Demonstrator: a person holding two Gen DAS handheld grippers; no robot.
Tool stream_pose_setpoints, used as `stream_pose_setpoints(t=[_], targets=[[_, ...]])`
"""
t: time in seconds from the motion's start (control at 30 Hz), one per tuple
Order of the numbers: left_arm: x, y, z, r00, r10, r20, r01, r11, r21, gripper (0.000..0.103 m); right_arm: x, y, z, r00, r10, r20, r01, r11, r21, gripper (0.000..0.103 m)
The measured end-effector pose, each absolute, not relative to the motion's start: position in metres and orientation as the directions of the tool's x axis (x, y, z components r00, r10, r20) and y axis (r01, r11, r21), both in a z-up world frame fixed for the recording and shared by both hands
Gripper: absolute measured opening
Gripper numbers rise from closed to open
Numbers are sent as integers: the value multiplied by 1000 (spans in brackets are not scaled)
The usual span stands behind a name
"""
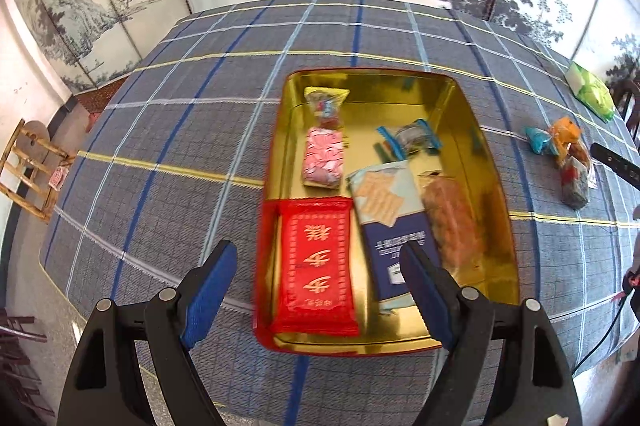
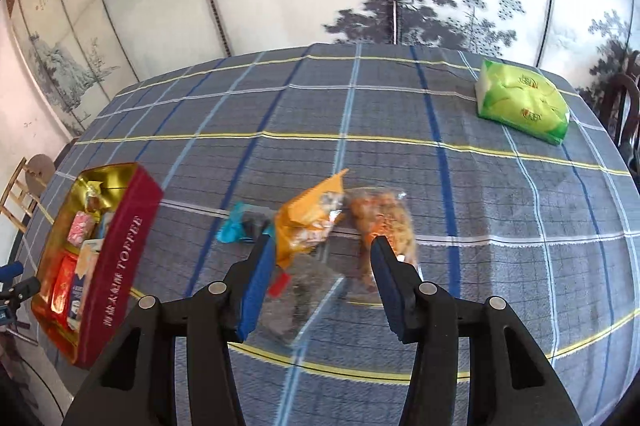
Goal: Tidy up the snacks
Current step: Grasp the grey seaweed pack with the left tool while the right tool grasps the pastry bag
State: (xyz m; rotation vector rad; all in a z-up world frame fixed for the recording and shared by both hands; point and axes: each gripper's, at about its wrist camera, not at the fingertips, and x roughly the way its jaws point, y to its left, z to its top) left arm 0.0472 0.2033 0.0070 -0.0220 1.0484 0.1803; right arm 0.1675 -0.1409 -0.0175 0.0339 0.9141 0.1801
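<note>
1. The loose snacks lie together on the counter [image 2: 400, 154], well apart from the tin: an orange packet [image 2: 308, 222], a clear packet of orange-brown pieces [image 2: 384, 222] touching it, a teal sweet [image 2: 232, 228] just beside, and a clear wrapper with a dark snack [image 2: 296, 302] nearest to the camera.
2. The right gripper [image 2: 322, 282] is held above this group; its jaws are partly open and nothing is pressed between them — the wrapper is only seen through the gap.
3. One packet should be chosen, not two. The jaws should be lowered around the body of the packet, not on the thin crimped end, because such film probably slips.
4. The gold tin [image 1: 494, 162] already holds several snacks, among them a red packet [image 1: 316, 262]; free floor is seen at its far end, so the next piece is best laid there.
5. The left gripper [image 1: 320, 274] hovers over the near end of the tin with jaws wide apart and empty — it should be kept out of the way.
</note>
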Motion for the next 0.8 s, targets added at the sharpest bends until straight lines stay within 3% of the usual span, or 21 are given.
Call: stream_pose_setpoints(t=[0.53,0.63,0.8], targets=[[73,113,16,515,67,-854,11,996,85,81,215,-152,-64,563,103,-820,-146,989,23,50],[78,95,14,514,64,-855,45,994,101,81,213,-150,-66,580,76,-811,-153,988,-17,43],[86,62,10,511,32,-859,111,988,103,81,200,-156,-66,602,78,-795,-155,988,-20,42]])
